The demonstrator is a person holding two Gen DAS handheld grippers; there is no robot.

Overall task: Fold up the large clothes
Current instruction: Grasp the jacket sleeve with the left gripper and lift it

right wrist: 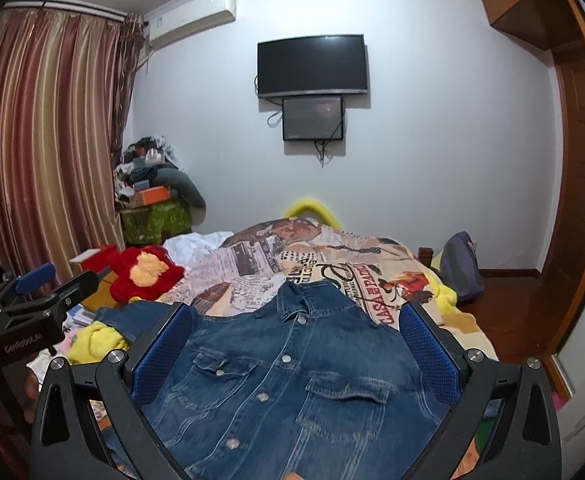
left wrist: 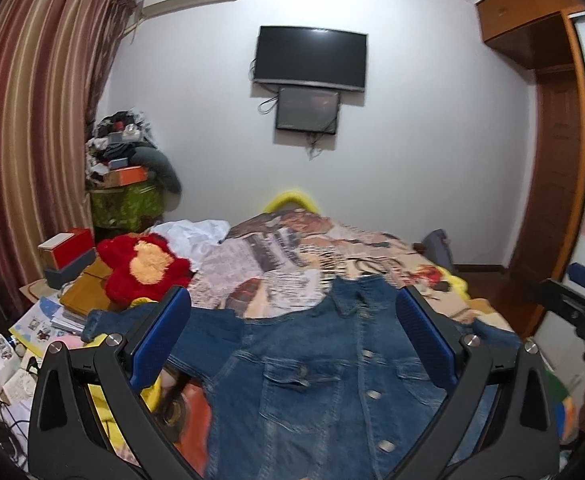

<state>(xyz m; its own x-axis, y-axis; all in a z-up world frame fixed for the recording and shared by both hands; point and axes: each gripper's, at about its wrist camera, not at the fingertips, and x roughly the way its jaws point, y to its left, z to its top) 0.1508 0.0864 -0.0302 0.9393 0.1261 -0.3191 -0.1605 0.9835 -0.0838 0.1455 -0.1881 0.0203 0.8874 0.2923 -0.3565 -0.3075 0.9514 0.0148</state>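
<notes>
Blue denim jacket (left wrist: 312, 376), stiff and faded along its seams, lies spread front-up on the near end of the bed, its pointed collar toward the far wall, round metal buttons down the placket and flapped chest pockets on both sides. One sleeve stretches flat toward the left edge of the bed.

The bed (right wrist: 376, 264) carries a soft cover printed with newspaper-style pictures and lettering; a crumpled white cloth (left wrist: 196, 236) sits at its far left. On the far wall hang a flat black rectangular television (right wrist: 312, 65) and, just below it, a smaller dark screen. Long striped satin curtains (left wrist: 32, 128) in red and gold fall in folds on the left. A fluffy red plush cushion with a yellow centre (right wrist: 144, 274) rests left of the bed, near stacked boxes.

The left hand-held gripper (left wrist: 292, 320), with black angular arms and blue ribbed pads (left wrist: 160, 340), stands spread wide over the jacket and holds nothing. The right hand-held gripper (right wrist: 296, 330) has its pads equally far apart above the jacket's chest, also gripping nothing.
</notes>
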